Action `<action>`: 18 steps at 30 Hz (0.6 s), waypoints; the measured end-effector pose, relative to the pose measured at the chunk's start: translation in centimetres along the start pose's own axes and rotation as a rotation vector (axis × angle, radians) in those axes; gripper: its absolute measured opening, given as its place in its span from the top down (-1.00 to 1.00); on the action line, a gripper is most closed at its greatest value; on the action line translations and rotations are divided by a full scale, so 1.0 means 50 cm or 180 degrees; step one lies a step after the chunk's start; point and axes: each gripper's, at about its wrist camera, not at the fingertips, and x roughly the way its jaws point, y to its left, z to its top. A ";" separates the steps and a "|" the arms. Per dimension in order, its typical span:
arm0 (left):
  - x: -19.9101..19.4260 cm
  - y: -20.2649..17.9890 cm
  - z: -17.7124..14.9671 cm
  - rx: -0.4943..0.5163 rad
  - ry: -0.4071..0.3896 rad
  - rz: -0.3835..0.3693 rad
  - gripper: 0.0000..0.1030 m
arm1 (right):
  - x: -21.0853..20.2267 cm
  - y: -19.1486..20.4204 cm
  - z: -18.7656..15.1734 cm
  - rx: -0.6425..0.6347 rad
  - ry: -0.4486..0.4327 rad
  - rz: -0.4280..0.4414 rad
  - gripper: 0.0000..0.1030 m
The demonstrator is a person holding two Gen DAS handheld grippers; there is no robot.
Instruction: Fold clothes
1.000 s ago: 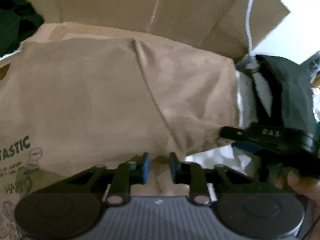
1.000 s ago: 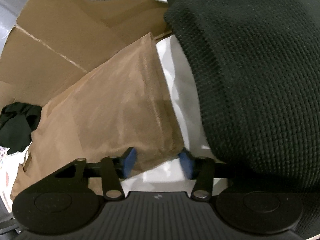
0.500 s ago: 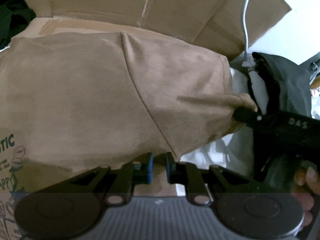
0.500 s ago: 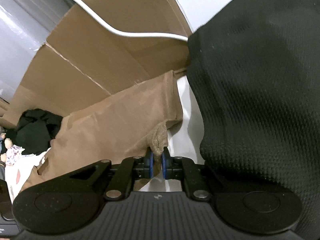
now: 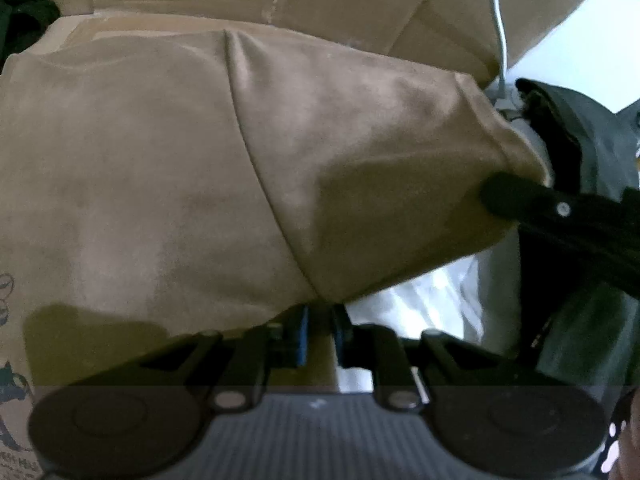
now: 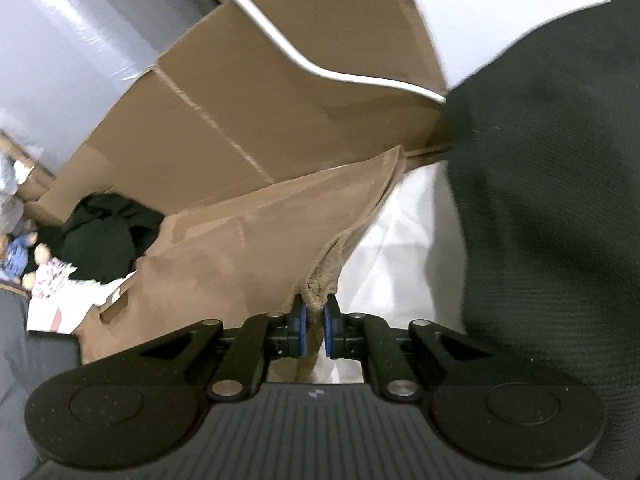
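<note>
Tan shirt (image 6: 256, 240) bunched between right gripper (image 6: 315, 330) fingers (image 6: 303, 330).

Cardboard box (image 6: 248, 120) walls off the far side — dark garment (image 6: 552, 200) crowds the right.

The dark print on the tan shirt (image 5: 168, 184) is too cropped to read.
</note>
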 end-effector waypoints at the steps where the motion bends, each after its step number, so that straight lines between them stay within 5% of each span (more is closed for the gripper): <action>1: 0.001 0.002 0.000 -0.0006 -0.0008 -0.0018 0.69 | 0.000 0.008 -0.001 -0.0062 0.0011 0.0026 0.83; 11: -0.022 -0.024 0.000 0.0366 0.0011 -0.0065 0.70 | -0.003 0.050 -0.013 -0.0301 0.0048 0.0122 0.83; 18: -0.114 0.003 0.000 0.0395 -0.0181 -0.0243 0.38 | 0.001 0.071 -0.018 -0.0493 0.0090 0.0143 0.83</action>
